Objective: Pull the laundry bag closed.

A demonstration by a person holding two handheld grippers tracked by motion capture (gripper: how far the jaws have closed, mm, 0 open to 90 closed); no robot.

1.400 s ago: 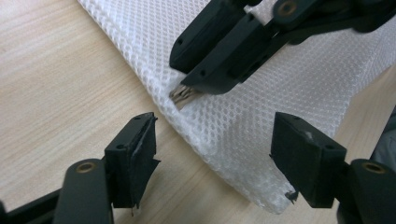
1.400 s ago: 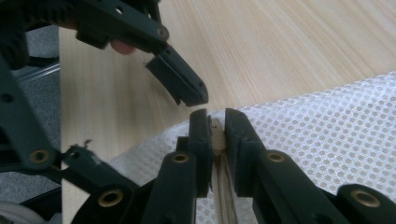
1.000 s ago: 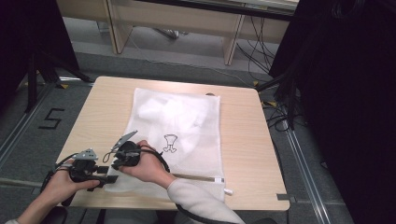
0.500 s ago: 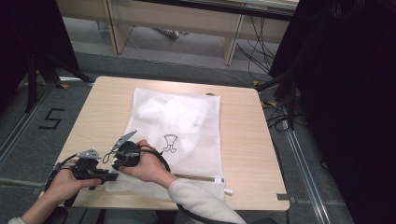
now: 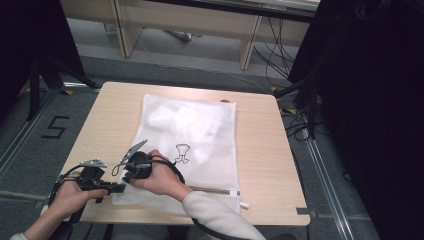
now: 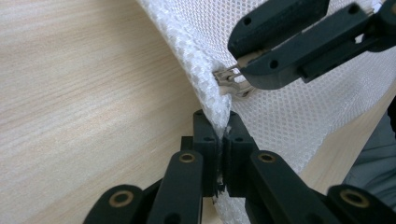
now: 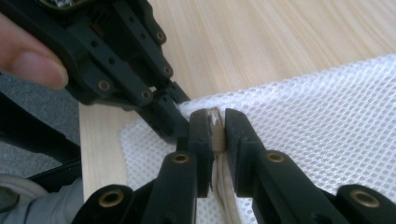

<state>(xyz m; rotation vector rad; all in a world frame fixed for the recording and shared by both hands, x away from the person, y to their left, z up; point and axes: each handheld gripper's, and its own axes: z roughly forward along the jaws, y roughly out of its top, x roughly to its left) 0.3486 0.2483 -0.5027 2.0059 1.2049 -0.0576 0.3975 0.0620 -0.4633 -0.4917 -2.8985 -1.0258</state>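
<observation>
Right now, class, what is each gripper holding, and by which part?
The left gripper pinches the white mesh laundry bag at its near corner edge. The right gripper clamps the bag's metal zipper pull beside that corner.

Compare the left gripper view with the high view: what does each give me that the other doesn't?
Left gripper view: the left gripper shut on the mesh bag's corner, and the right gripper pinching the metal zipper pull just beyond. High view: the whole bag on the wooden table, its black print, both hands at its near left corner. Both: bag, table, both grippers.
</observation>
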